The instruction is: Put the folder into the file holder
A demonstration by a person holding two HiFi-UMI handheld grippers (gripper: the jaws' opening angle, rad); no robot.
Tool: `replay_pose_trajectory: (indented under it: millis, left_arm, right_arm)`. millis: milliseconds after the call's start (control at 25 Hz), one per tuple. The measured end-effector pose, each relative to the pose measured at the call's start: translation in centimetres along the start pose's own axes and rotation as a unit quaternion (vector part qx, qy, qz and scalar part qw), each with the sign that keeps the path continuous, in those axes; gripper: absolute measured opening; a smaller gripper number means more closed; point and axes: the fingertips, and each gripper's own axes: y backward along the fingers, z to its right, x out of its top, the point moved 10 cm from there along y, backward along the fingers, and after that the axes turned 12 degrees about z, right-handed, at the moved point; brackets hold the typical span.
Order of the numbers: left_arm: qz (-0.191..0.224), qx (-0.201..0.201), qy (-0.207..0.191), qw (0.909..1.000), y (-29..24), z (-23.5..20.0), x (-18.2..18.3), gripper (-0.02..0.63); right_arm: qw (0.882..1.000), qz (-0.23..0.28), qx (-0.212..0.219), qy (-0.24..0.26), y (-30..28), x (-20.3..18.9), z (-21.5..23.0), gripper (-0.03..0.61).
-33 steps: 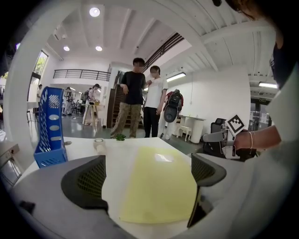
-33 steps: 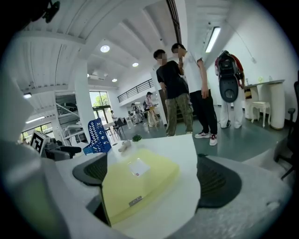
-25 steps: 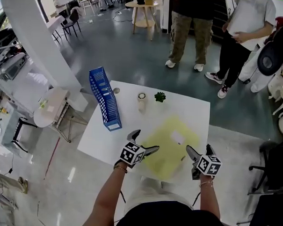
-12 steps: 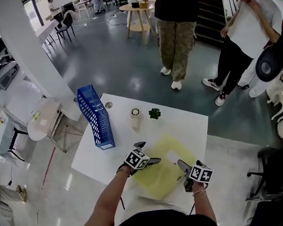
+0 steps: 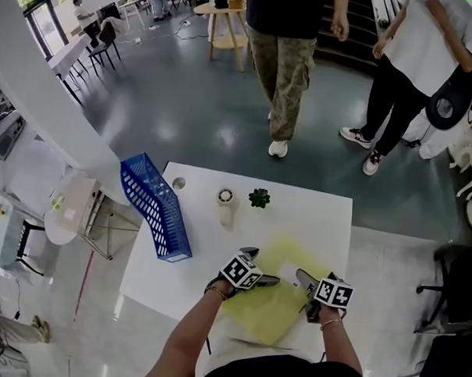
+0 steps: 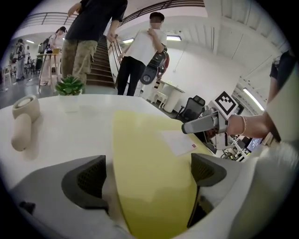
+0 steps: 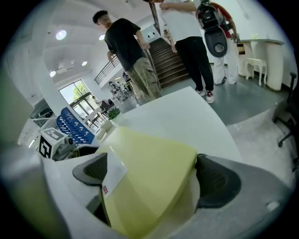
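Observation:
A yellow folder (image 5: 274, 299) lies flat on the white table (image 5: 321, 215), near its front edge. A blue mesh file holder (image 5: 153, 207) stands at the table's left side, well apart from the folder. My left gripper (image 5: 262, 267) sits over the folder's left part, jaws spread. In the left gripper view the folder (image 6: 149, 172) runs between the two wide-apart jaws of the left gripper (image 6: 147, 172). My right gripper (image 5: 311, 282) is at the folder's right edge. In the right gripper view the folder (image 7: 149, 172), with its white label (image 7: 112, 172), fills the gap of the open right gripper (image 7: 154, 175).
A cream roll (image 5: 225, 205), a small green plant (image 5: 259, 197) and a small grey disc (image 5: 178, 184) sit along the table's far side. Two people (image 5: 284, 61) (image 5: 405, 74) stand beyond it. A round side table (image 5: 71, 204) is left, an office chair (image 5: 458, 295) right.
Both grippers have moved inward from the folder's near corners onto its sides and closer together. The person in khaki trousers has stepped closer.

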Motion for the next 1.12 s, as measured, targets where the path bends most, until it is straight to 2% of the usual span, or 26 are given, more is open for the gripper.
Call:
replay_pose_trajectory:
  millis: [160, 320, 480, 560, 680, 760, 920, 1000, 1120]
  left_arm:
    - [0.000, -0.008, 0.010, 0.9999, -0.1, -0.4, 0.2, 0.558]
    - [0.046, -0.012, 0.072, 0.9962, 0.3, -0.6, 0.5, 0.558]
    - [0.092, 0.000, 0.080, 0.9925, 1.6, -0.3, 0.6, 0.558]
    - [0.120, 0.014, 0.072, 0.9900, 2.6, -0.3, 0.8, 0.558]
    - [0.174, 0.037, 0.053, 0.9826, 4.4, -0.5, 1.7, 0.558]
    - [0.208, 0.048, 0.032, 0.9765, 5.7, -0.2, 2.4, 0.558]
    - [0.263, 0.068, -0.001, 0.9624, 8.2, 1.0, 2.9, 0.558]
    - [0.285, 0.077, -0.017, 0.9552, 9.3, 1.9, 2.8, 0.558]
    - [0.297, 0.092, -0.047, 0.9492, 10.5, 3.3, 2.5, 0.557]
  right_arm:
    - [0.999, 0.023, 0.026, 0.005, -0.9, 0.3, -0.4, 0.584]
    - [0.994, 0.088, 0.054, -0.038, -1.3, 1.2, 0.2, 0.584]
    - [0.984, 0.129, 0.096, -0.082, -1.4, 2.2, 0.2, 0.584]
    - [0.971, 0.162, 0.138, -0.104, -1.3, 3.0, 0.1, 0.584]
    - [0.934, 0.229, 0.236, -0.141, -0.6, 5.3, -1.9, 0.580]
    - [0.914, 0.257, 0.278, -0.146, 0.0, 6.7, -2.8, 0.577]
    - [0.893, 0.269, 0.330, -0.143, 1.0, 8.2, -4.3, 0.577]
    - [0.885, 0.251, 0.362, -0.148, 1.3, 8.5, -5.1, 0.575]
    - [0.888, 0.208, 0.386, -0.140, 1.8, 8.3, -6.3, 0.554]
